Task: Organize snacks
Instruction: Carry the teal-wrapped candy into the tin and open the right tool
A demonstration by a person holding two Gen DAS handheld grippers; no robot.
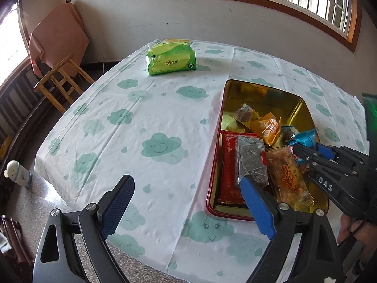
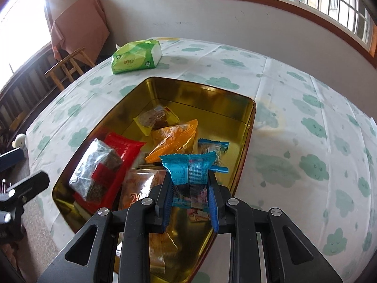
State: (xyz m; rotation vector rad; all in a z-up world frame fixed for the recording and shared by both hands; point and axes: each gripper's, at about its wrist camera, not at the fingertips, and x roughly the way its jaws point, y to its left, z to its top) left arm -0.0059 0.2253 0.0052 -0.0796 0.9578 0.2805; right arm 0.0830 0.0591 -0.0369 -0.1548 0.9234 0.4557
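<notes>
Item one, my right gripper (image 2: 190, 197): jaws drawn narrow and pinching a blue-wrapped snack (image 2: 189, 171) by its lower half, pads on either flank so the packet stands upright and its crimped top clears the other packets. I hold it over the near right part of the tin (image 2: 245, 139), which I judge to be the drop point for this piece. Item two, my left gripper (image 1: 186, 206): jaws spread wide with nothing between them, parked over the tablecloth (image 1: 153, 108) just beside the tin's left wall, one blue pad (image 1: 256, 204) overlapping the near corner in view; I read this as waiting clear of the other hand's work. Item three, the tin itself: rectangular, red outside, gold inside, lid absent, far half bare. Contents, near to far: a clear packet of dark seeded brittle (image 2: 95, 168) lying across a red packet (image 2: 117, 162); an orange-printed clear packet (image 1: 288, 176) beside them; an orange packet (image 2: 173, 141); a small blue packet (image 2: 213, 148); a yellow-edged packet with a brown cake (image 2: 154, 118) farthest in. Item four, outside the tin: a green tissue pack (image 1: 170, 57) at the table's far end, well apart. Beyond the table, a wooden stool (image 1: 62, 81) under an orange cloth.
</notes>
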